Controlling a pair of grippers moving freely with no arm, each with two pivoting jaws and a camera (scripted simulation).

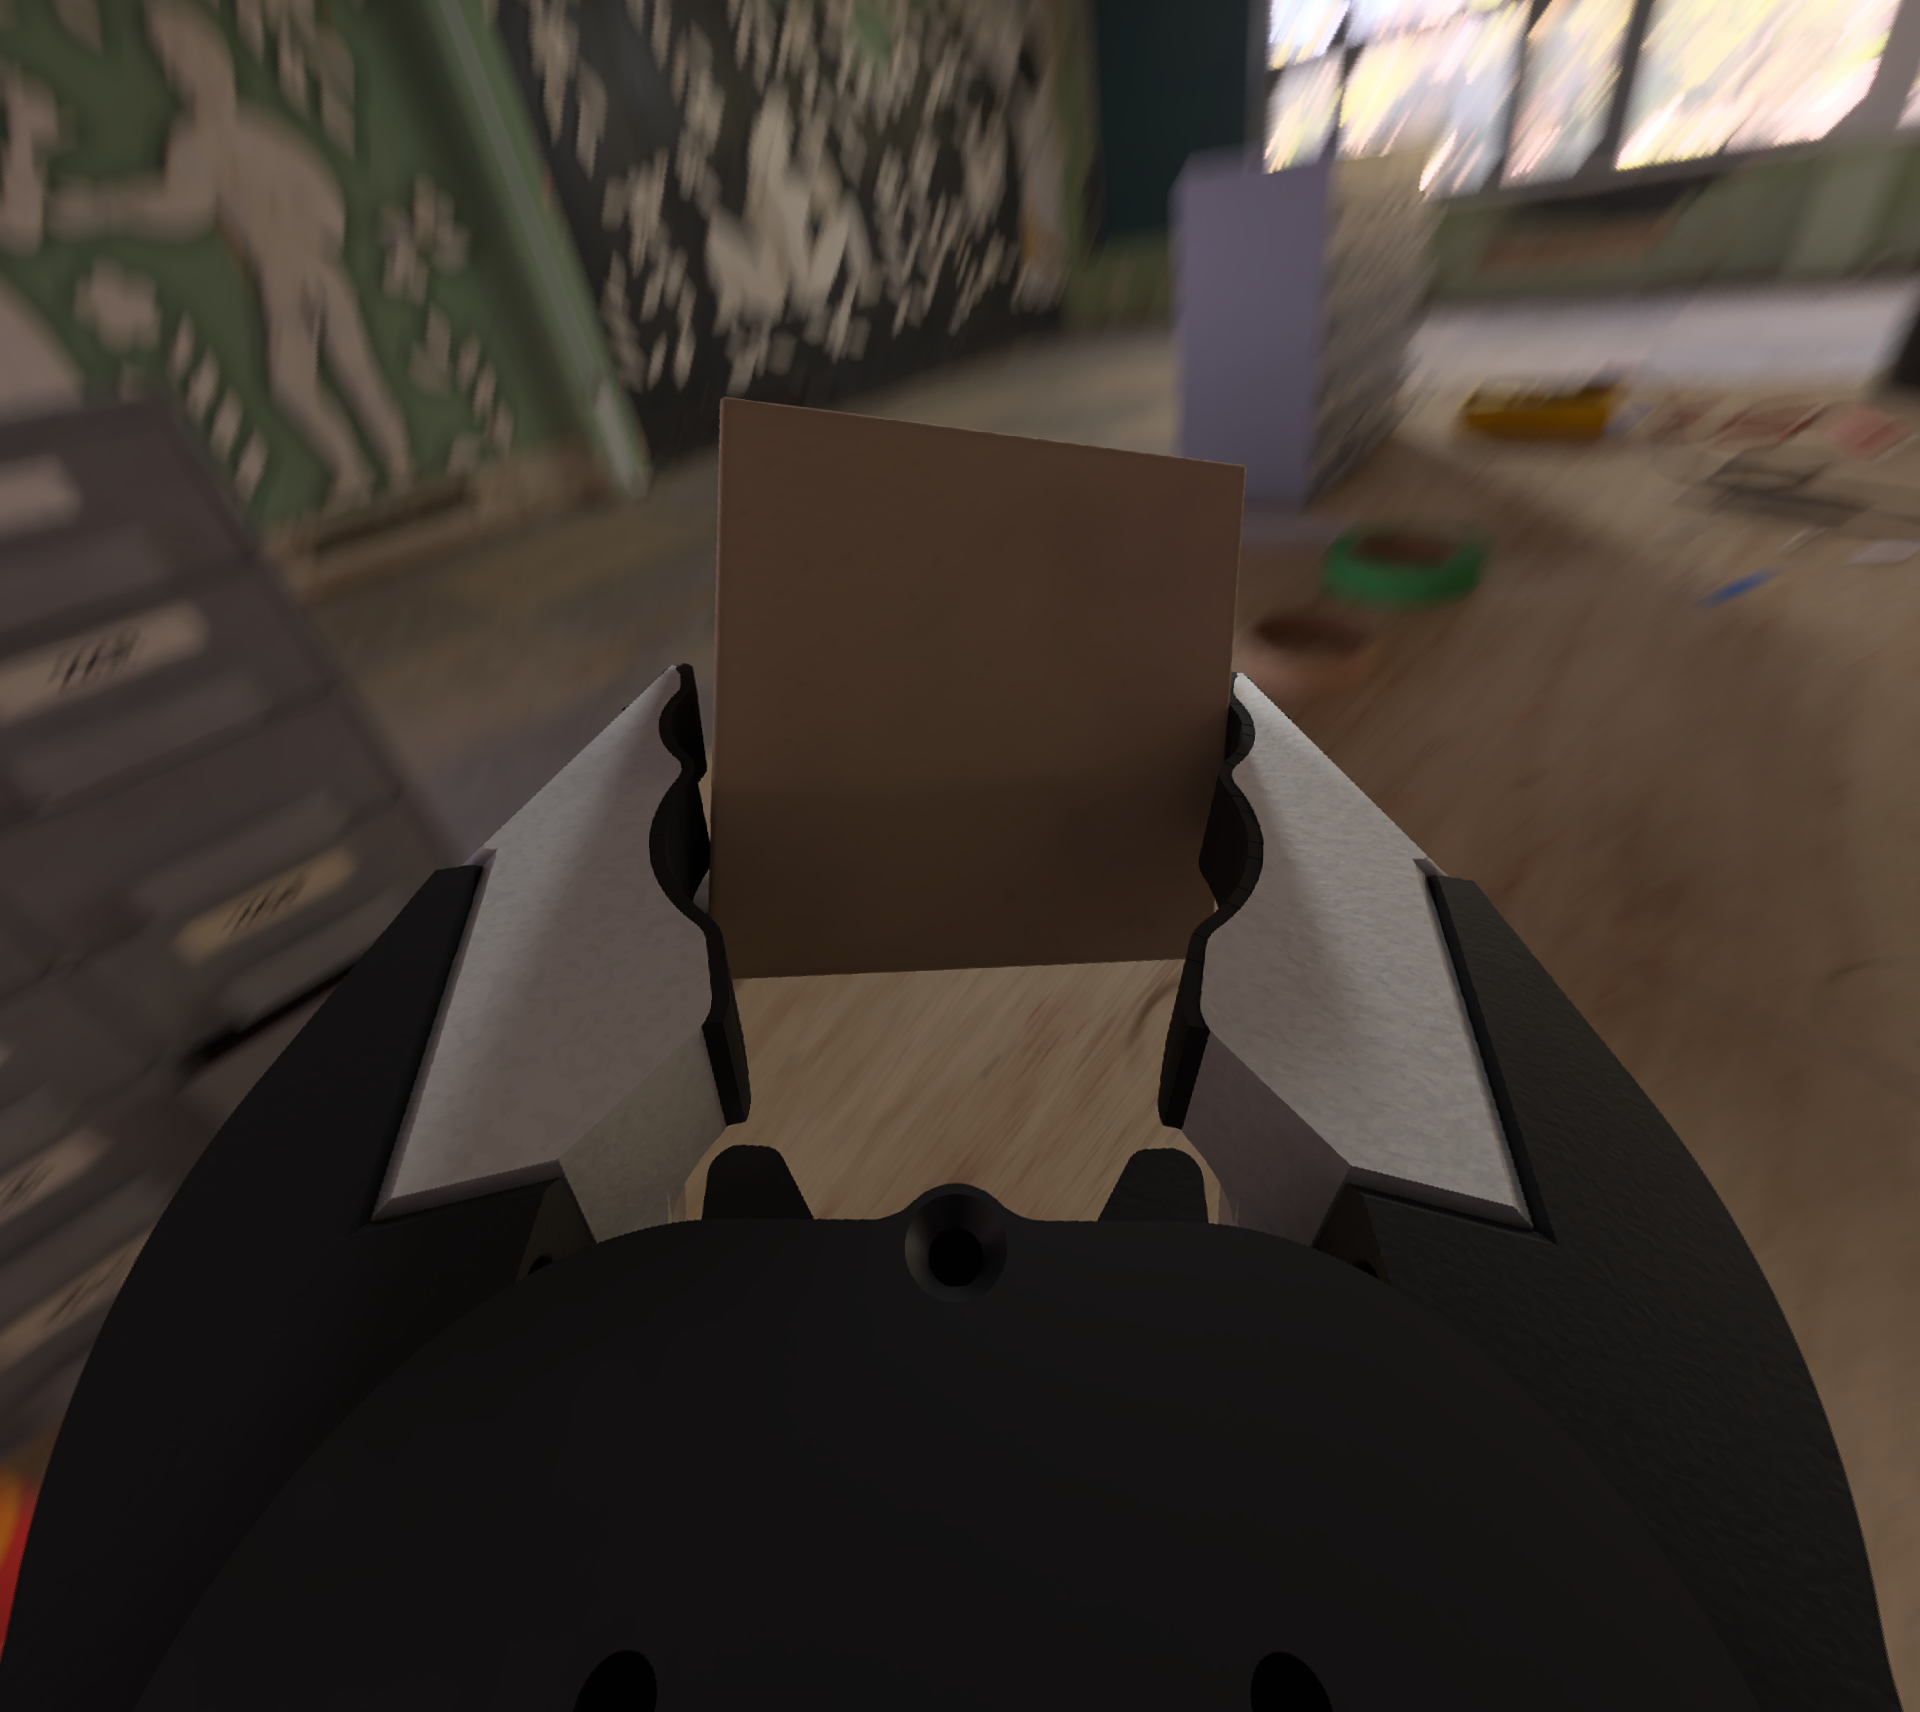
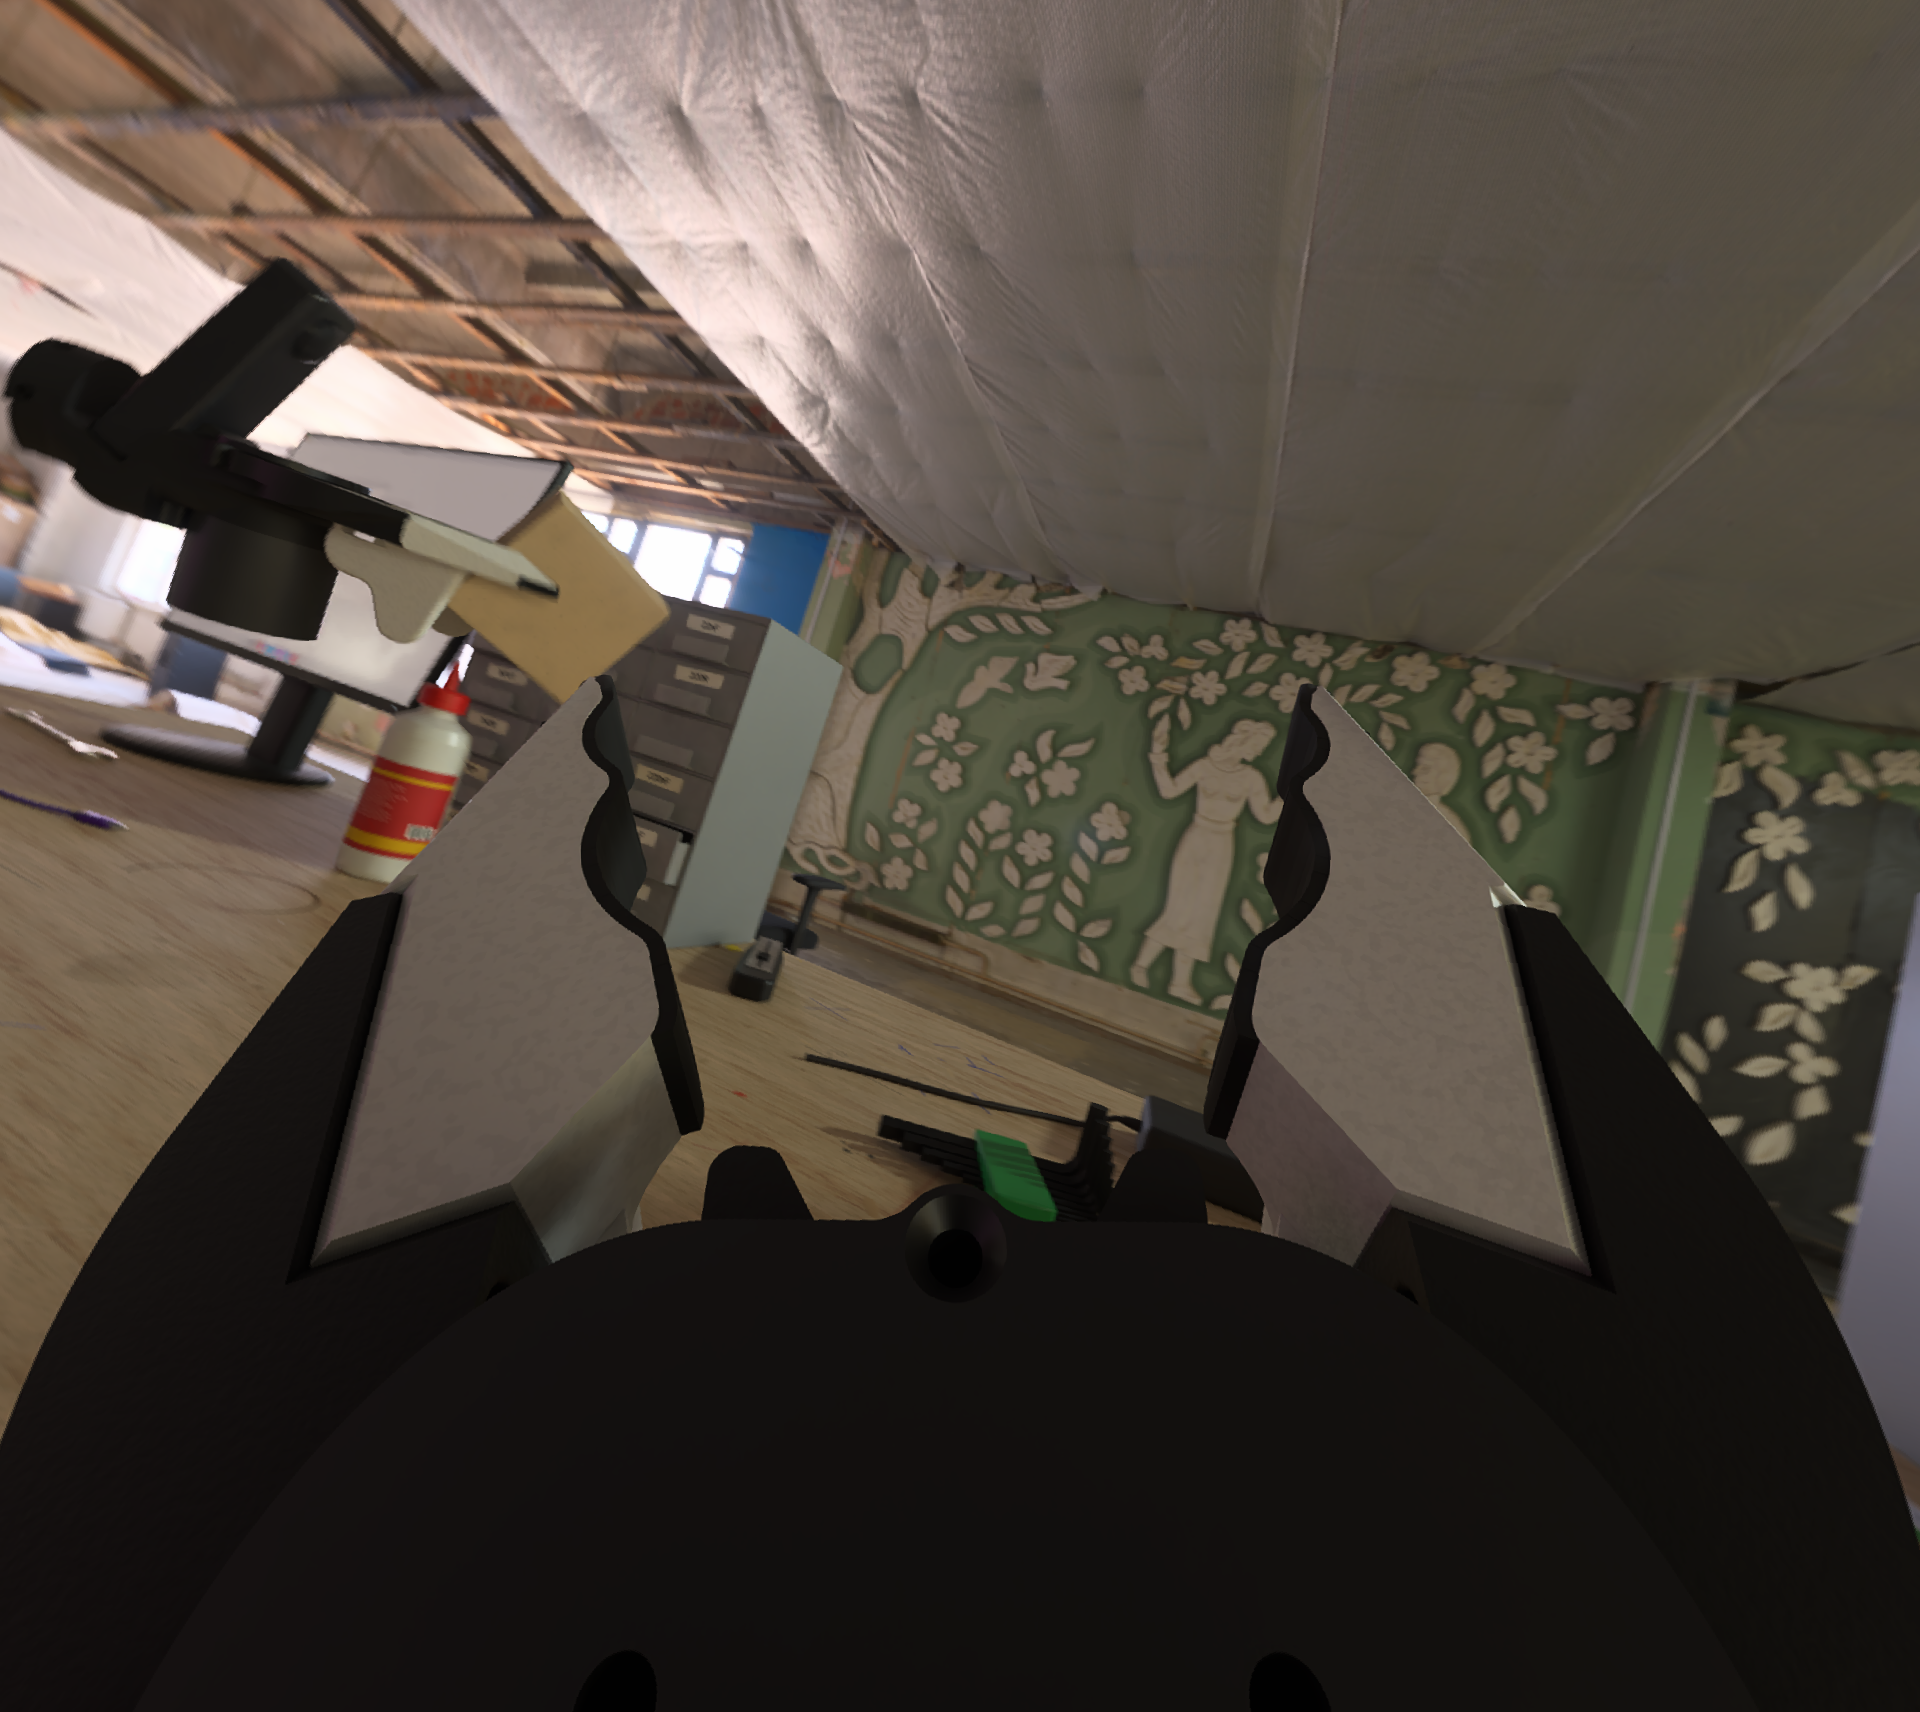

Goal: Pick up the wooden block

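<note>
A blurred room with a green and dark leaf-patterned wall and bright windows fills the left wrist view, above a pale wooden table. The left gripper is clamped on the wooden block, which stands up between its fingers, both pads pressed against its two side faces. The block's lower edge sits above the table, so it appears lifted clear. Ahead and to the right of the fingers, well apart, lies a green ring.

In the right wrist view a white quilted sheet hangs overhead, with the same patterned wall beyond the table. The right gripper is spread wide and holds nothing. Up and to its left, the left gripper carries the block in the air, tilted, above a glue bottle. Just beyond the fingers a hex key set rests on the table.

The block looks rigid, flat-sided and fairly light; a grip across opposite flat faces near its middle should hold, though smooth faces could slip if it tilts.
</note>
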